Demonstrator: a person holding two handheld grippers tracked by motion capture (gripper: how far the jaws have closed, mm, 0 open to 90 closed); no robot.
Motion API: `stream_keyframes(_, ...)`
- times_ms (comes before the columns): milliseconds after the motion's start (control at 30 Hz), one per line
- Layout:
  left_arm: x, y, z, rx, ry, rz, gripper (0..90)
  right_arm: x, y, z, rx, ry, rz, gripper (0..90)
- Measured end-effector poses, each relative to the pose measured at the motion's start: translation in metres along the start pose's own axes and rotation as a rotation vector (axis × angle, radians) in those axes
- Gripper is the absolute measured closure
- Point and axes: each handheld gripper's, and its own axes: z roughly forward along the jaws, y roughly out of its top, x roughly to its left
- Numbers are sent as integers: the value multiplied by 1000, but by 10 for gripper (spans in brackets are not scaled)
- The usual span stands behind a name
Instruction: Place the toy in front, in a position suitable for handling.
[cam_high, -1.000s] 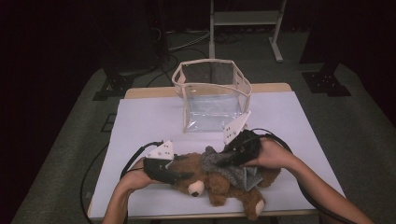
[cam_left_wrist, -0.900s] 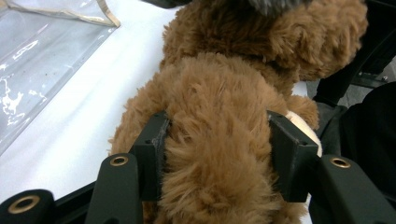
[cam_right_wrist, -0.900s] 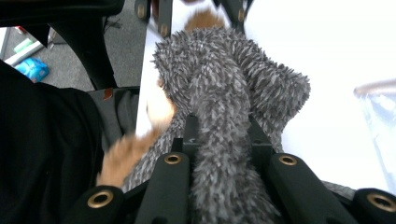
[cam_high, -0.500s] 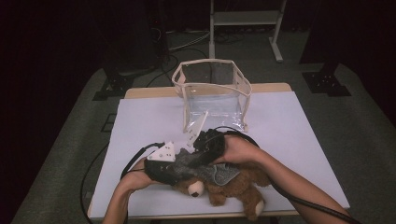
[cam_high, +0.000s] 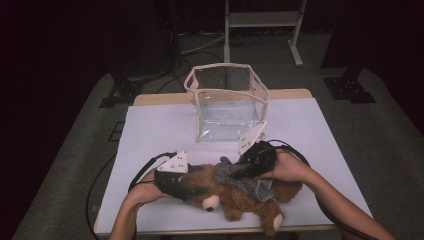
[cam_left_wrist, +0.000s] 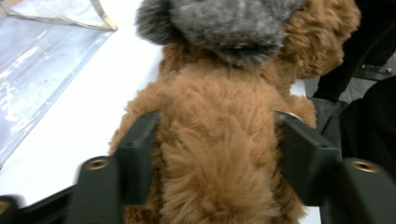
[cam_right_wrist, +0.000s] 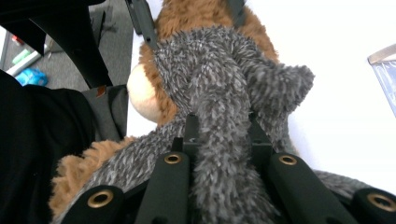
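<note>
**Dim room, bright table, soft close-ups**

From my high view the room is nearly black; light falls from above onto the white table (cam_high: 165, 130), which stands out evenly lit against murky floor. The picture is grainy and a bit soft, with faint shadows under the forearms. The clear bag (cam_high: 227, 102) shows pale sheen on its walls. In my left gripper view the brown fur of the teddy bear (cam_left_wrist: 219, 154) is blurred at close range and the tabletop is washed out. My right gripper view is sharper on the grey cloth (cam_right_wrist: 224, 93), with blown-out white at right.
</note>
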Motion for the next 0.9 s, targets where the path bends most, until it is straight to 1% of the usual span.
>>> stream_keyframes(67,1,1,0,21,9,-18,209,2,-4,-2,-17,-3,8,754)
stream_keyframes(133,2,0,-1,26,5,-15,199,4,-7,-4,-23,-4,8,754)
stream_keyframes(167,1,-1,-1,25,0,-15,214,5,-8,-5,-26,-3,8,754)
stream_keyframes(200,1,-2,-2,28,-4,-7,253,5,-9,-6,-25,-4,7,754)
stream_keyframes(300,-1,-3,0,24,-6,29,369,6,-7,-7,-12,-4,2,754)
stream_keyframes(333,-2,-3,0,23,-4,39,397,7,-3,-7,-1,-8,-6,753)
stream_keyframes(400,-1,-3,0,23,0,48,430,7,6,-7,3,-11,-30,753)
stream_keyframes(467,-1,-3,1,24,-4,58,445,5,22,-2,5,-11,-54,752)
stream_keyframes(533,-2,-3,1,23,-4,60,448,4,35,6,9,-1,-70,750)
stream_keyframes(600,-2,-3,1,23,-5,63,447,4,47,17,8,11,-89,750)
stream_keyframes(667,-2,-5,1,32,-4,63,443,4,53,28,31,18,-101,751)
stream_keyframes(700,-2,-6,0,31,-5,61,442,4,54,32,39,22,-107,751)
stream_keyframes(767,-2,-7,0,23,-3,52,438,3,50,31,35,29,-102,751)
stream_keyframes(833,-2,-6,0,28,-2,53,436,3,39,23,48,17,-92,750)
stream_keyframes(900,-2,-5,1,24,-5,54,433,4,24,13,37,0,-62,750)
